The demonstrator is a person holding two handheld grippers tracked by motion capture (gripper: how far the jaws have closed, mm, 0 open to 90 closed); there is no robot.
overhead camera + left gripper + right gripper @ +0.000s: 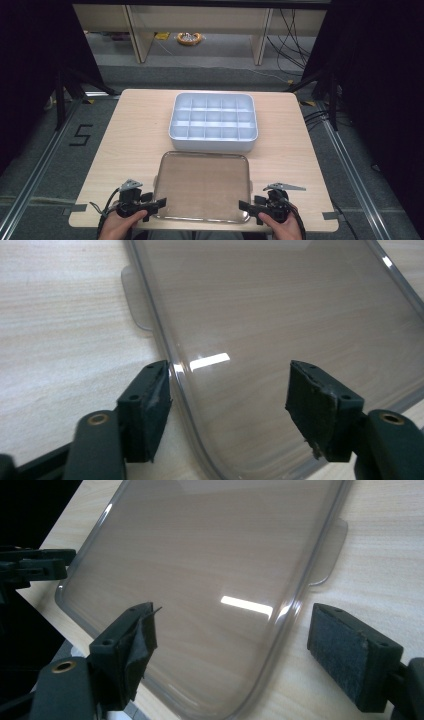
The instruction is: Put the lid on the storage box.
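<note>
Floor marking [81, 135] beside table [135, 130] reads "5".

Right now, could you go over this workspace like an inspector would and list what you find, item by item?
Surface: pale wooden table, bare apart from two things.
Job's things: white divided box, compartments look empty; clear lid flat on the table in front of it, near the front edge.
Clutter: nothing seen on the table.
Grippers: left gripper and right gripper, both open, at the lid's two near corners, each held in a hand.
Cables: one trails from each gripper; more lie on the floor at right.
Surroundings: grey floor, black curtains, a yellow coil on the floor beyond.
</note>
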